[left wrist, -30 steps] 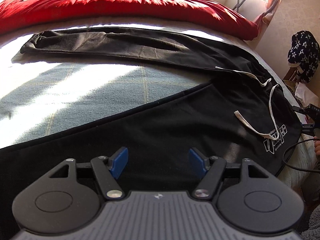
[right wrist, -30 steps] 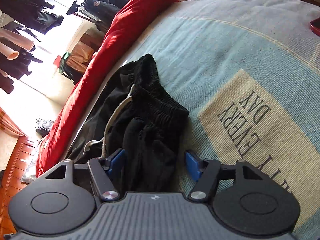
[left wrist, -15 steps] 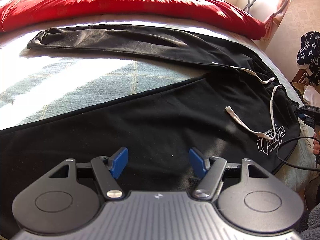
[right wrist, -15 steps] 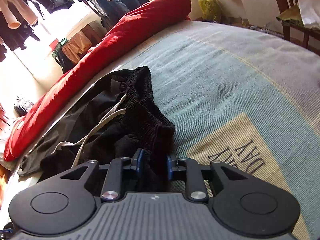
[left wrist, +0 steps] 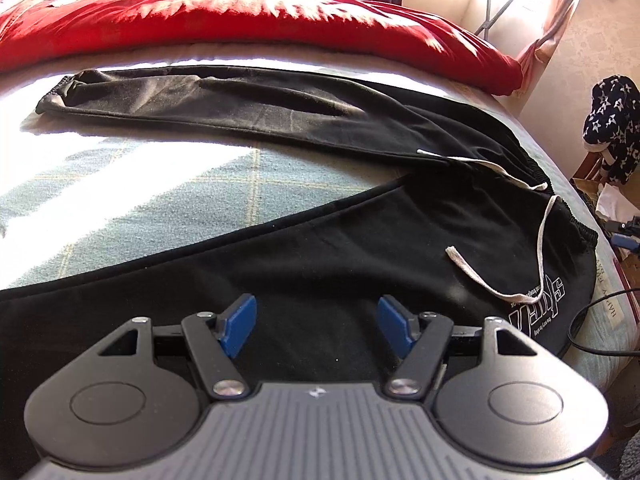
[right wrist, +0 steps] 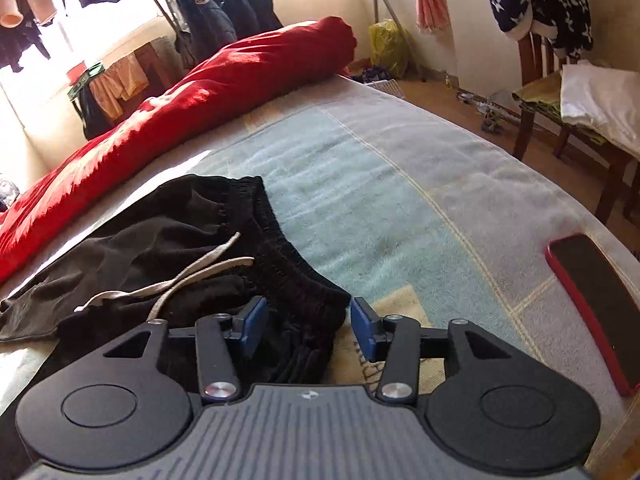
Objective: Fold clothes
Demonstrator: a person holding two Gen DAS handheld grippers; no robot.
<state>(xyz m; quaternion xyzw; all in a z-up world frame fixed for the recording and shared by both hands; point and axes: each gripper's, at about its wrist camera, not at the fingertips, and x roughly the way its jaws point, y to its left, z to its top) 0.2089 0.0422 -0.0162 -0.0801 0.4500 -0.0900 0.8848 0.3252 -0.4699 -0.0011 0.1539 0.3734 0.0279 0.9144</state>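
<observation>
we see the black trousers (left wrist: 360, 216) spread flat on the bed (left wrist: 168, 200), and we place everything from them. their two legs splay in a v: the far leg runs long across the bed beside the red duvet (left wrist: 240, 16), its cuff pointing to the left of the left wrist view, while the near leg stretches toward the lower left under our left gripper (left wrist: 318, 324). both legs meet at the waistband (right wrist: 288, 264), which points right, toward the bed's edge. a white drawstring (left wrist: 532, 264) trails loosely over the cloth near the waistband, close to a white printed logo (left wrist: 536, 312). our left gripper hovers over the near leg with its jaws wide apart and nothing between them. our right gripper (right wrist: 308, 324) sits at the waistband corner; its jaws have just been opening, and the bunched waistband lies between the blue pads without being pressed. beyond the waistband, near the bed's edge, lies a red-cased phone (right wrist: 600, 304).
</observation>
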